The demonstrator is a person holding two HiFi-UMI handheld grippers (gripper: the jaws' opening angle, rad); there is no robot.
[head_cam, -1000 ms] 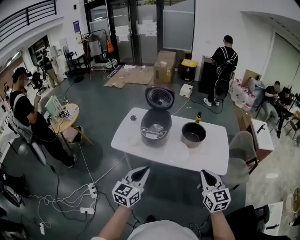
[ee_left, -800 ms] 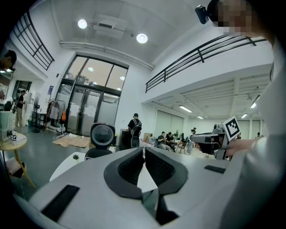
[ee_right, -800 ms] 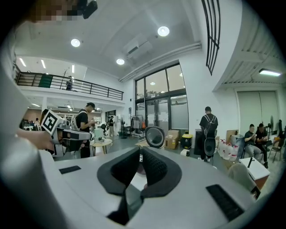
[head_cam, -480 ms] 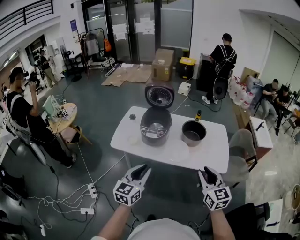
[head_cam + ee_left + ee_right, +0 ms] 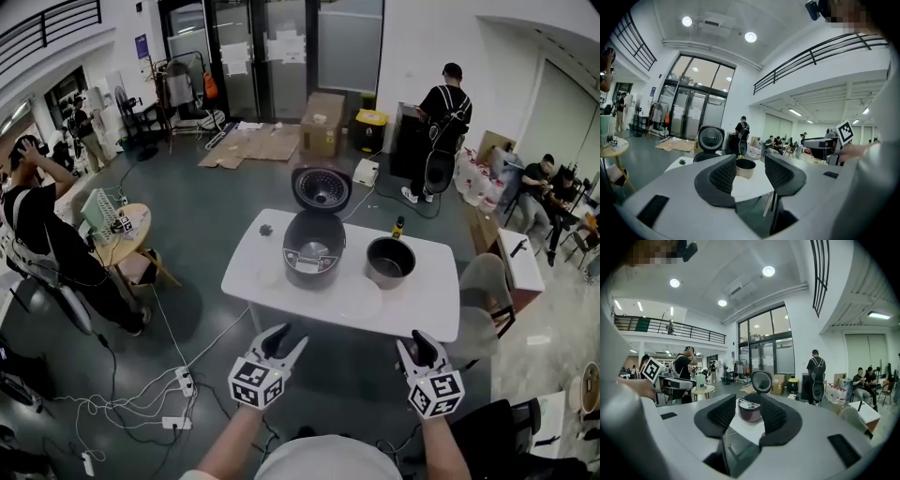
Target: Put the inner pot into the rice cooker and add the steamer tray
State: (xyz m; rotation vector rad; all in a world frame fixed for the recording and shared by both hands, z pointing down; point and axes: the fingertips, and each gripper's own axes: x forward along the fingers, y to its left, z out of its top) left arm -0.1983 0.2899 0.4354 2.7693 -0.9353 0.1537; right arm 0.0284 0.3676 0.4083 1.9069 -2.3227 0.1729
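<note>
Near edge, short of the white table (image 5: 427, 317): left gripper (image 5: 281, 339) and right gripper (image 5: 419, 345) both empty, jaws wide and just been opening; farther on the table, rice cooker (image 5: 313, 248) lid up, inner pot (image 5: 390, 262) standing just right of it.

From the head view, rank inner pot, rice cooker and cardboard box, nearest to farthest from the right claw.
Measured from the right claw, whose empty jaws have just been opening:
1. Inner pot, table's right part.
2. Rice cooker, left of the pot, lid up.
3. Cardboard box, on the floor beyond the table.
</note>
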